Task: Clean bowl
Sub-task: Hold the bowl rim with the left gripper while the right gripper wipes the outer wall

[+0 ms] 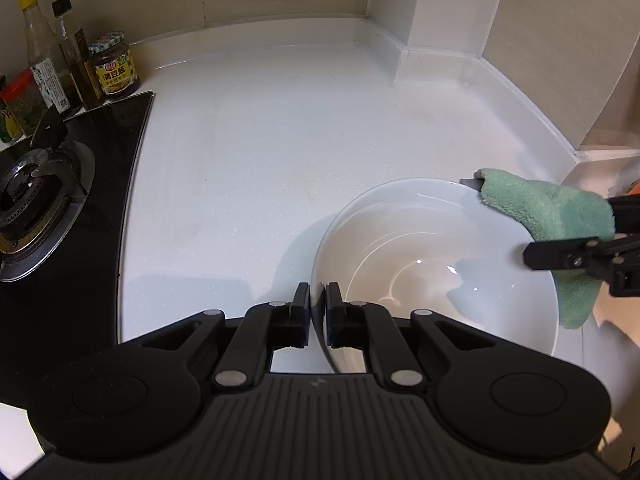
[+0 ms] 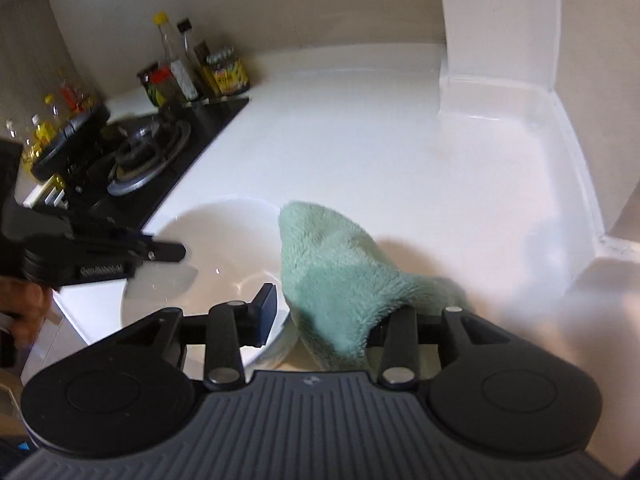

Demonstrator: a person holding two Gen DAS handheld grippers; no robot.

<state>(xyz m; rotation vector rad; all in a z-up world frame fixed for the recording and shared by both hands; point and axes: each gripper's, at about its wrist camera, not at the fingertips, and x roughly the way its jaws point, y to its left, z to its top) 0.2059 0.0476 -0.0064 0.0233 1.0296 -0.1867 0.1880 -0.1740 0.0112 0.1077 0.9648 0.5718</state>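
The left gripper [image 1: 318, 308] is showing a black frame, two round black discs, silver rivets, a grey ribbed plate with a small logo, and blue pads [image 1: 306, 312]. The right gripper [image 2: 332, 312] is looking the same. White lettering is appearing on the left gripper's side; bare skin is showing behind it.
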